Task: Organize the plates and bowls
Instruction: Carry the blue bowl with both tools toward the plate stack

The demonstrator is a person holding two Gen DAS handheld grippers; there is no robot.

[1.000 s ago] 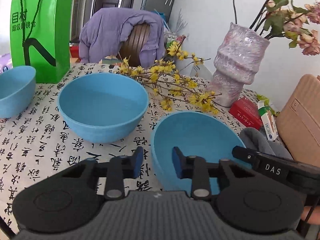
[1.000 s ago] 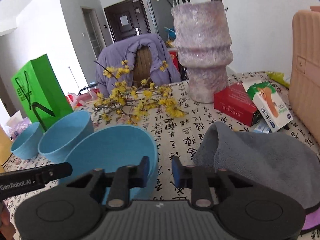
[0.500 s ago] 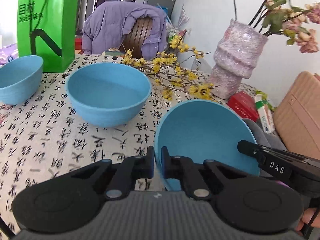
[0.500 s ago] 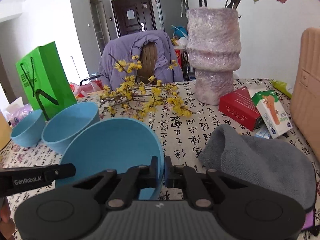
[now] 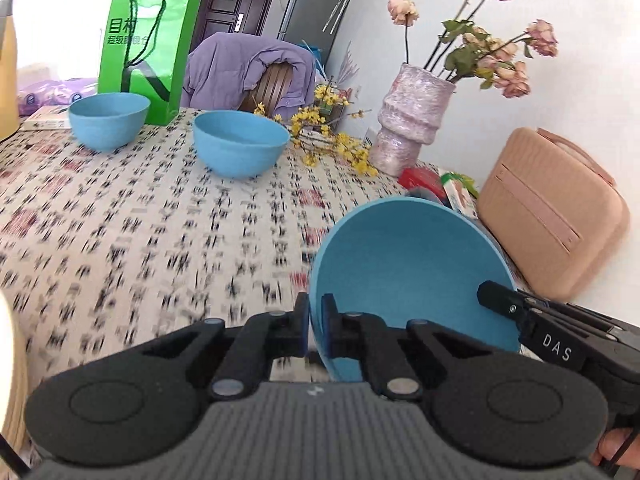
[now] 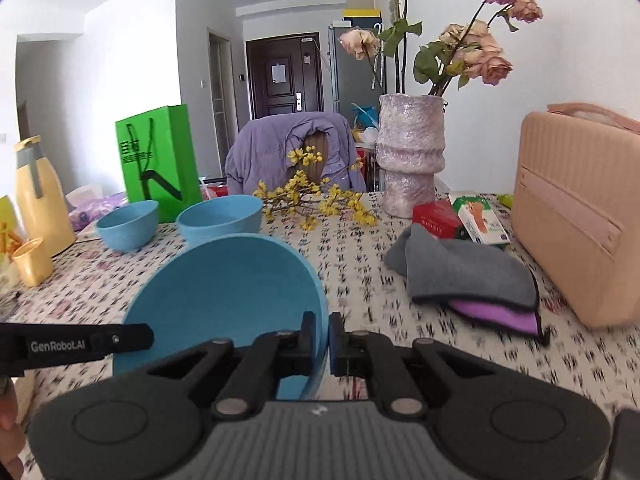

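Since the earlier frames both claws have closed on the big blue bowl (image 5: 412,276) and it is travelling back, away from the two other bowls (image 5: 240,148). The left claw (image 5: 315,330) and right claw (image 6: 321,338) are each pinching opposite rims, holding it tilted above the bench (image 5: 120,232). It seems light and stiff, maybe slippery; the rim is the best hold. Only the right view is showing the grey cloth (image 6: 460,268).
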